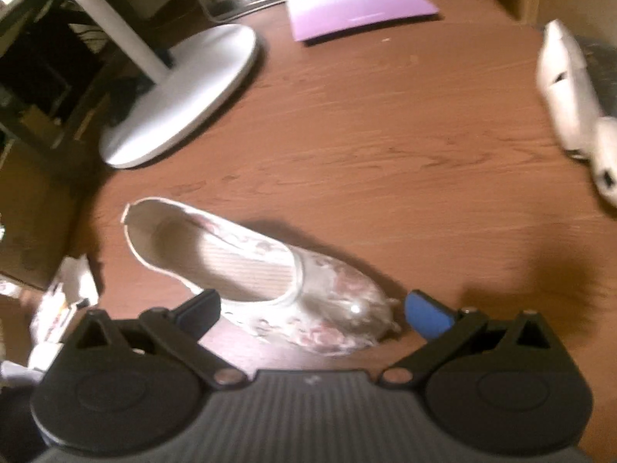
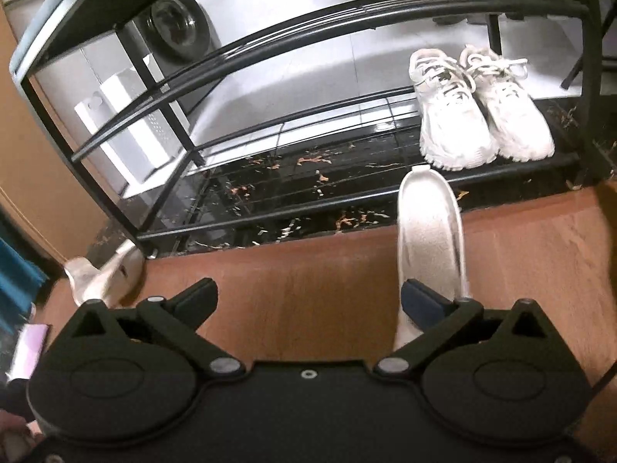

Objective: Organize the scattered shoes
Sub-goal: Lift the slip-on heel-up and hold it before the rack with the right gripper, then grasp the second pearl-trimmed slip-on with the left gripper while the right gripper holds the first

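A: Two tiers on the black shoe rack (image 2: pixel 293 88), and it fills everything ahead of the right gripper (image 2: pixel 308 301). Why does it matter?

B: It looks like the destination. A pair of white sneakers (image 2: pixel 482 112) already sits side by side on the lower tier, ahead and to the right of that gripper, so lined-up pairs seem to be the pattern.

A: And the wooden floor (image 1: pixel 385 135)?

B: That holds the strays. A pale shoe (image 2: pixel 428 231) lies just in front of the right gripper's right finger, heel end toward the rack. Another light shoe (image 2: pixel 104 274) sits off to the left, by the rack's corner foot.

A: Is the right gripper holding anything?

B: No. Its jaws are spread wide over bare floor, with the pale shoe outside them.

A: The left one?

B: The left gripper (image 1: pixel 312 308) is also spread, tilted down at a floral flat shoe (image 1: pixel 250 270). The toe lies between its fingers, but I can't see either pad pressing, so I'd judge it is lining up a pinch.

A: Smaller things?

B: A white round stand base (image 1: pixel 185 92) ahead to the left, a purple folder (image 1: pixel 358 7) farther ahead.
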The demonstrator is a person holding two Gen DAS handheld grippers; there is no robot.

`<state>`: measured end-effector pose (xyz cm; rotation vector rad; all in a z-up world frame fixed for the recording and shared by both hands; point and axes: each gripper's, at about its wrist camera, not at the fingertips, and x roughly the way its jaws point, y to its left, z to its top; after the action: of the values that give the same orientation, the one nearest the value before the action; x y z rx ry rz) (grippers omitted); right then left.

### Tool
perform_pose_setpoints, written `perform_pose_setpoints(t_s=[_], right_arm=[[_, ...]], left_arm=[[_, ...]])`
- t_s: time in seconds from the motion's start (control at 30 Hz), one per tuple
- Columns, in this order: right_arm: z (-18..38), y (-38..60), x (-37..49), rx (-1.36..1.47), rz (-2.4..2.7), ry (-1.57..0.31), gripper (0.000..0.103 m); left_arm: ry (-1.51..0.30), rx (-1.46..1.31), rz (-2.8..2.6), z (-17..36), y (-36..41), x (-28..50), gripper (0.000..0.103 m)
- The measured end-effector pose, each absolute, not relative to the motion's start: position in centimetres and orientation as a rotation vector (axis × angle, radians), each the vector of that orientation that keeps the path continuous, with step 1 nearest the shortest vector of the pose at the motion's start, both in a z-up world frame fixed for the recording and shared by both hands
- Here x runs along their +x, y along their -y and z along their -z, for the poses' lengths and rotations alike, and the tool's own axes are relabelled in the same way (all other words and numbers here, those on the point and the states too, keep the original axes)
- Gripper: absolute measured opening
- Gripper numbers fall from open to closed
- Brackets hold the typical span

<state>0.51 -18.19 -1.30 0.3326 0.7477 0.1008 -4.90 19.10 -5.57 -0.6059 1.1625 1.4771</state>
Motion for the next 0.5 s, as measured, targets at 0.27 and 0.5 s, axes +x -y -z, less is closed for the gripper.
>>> perform_pose_setpoints(t_s=[0.27, 0.5], right_arm=[[1.0, 17.2, 0.0, 0.268, -0.128, -0.735, 0.103], [1.3, 16.2, 0.2, 0.195, -0.149, -0.735, 0.103]], left_arm=[[-1.262, -0.718, -1.447, 9.7, -22.1, -4.3, 0.102], [-1.270, -0.824, -1.241, 11.0, -22.1, -3.8, 0.083]])
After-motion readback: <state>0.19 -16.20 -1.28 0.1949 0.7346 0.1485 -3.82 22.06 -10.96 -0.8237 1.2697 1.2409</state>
